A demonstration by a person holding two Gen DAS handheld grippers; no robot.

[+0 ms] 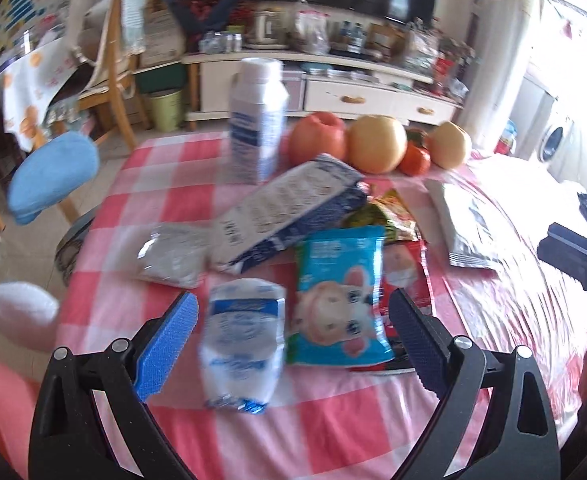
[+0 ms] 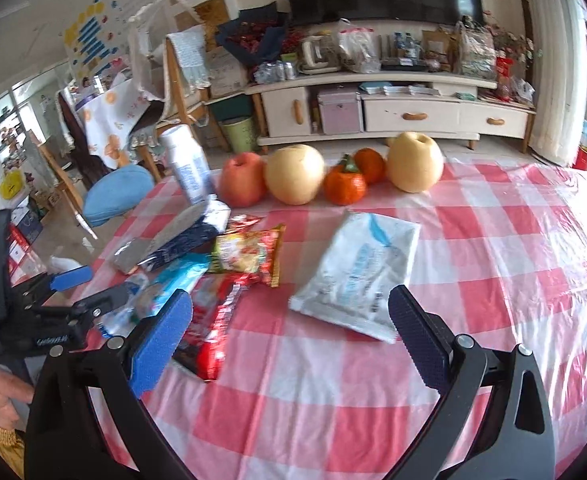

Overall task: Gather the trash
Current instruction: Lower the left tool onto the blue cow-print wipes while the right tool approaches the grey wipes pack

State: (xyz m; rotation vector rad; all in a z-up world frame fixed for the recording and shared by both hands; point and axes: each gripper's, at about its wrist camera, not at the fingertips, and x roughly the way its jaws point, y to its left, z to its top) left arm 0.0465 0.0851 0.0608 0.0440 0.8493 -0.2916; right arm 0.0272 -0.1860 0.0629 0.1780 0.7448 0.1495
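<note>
Trash lies on the red-checked table [image 1: 325, 432]: a crumpled white-and-blue wrapper [image 1: 241, 340], a blue cartoon snack bag [image 1: 339, 300], a red wrapper [image 1: 407, 276], a fallen milk carton [image 1: 289, 210], a clear packet [image 1: 173, 256] and a white-silver pouch [image 1: 469, 224]. My left gripper [image 1: 293, 344] is open, its jaws on either side of the crumpled wrapper and the blue bag. My right gripper [image 2: 291, 340] is open just short of the white-silver pouch [image 2: 359, 276], with the red wrapper [image 2: 217, 320] and a yellow-red snack bag [image 2: 249, 256] to its left.
An upright white bottle [image 1: 259, 120] stands at the table's far side beside an apple [image 1: 319, 136], pears [image 1: 377, 142] and tangerines [image 1: 413, 158]. A green bin [image 1: 165, 110] stands on the floor by the TV cabinet. A blue stool [image 1: 53, 174] is left of the table.
</note>
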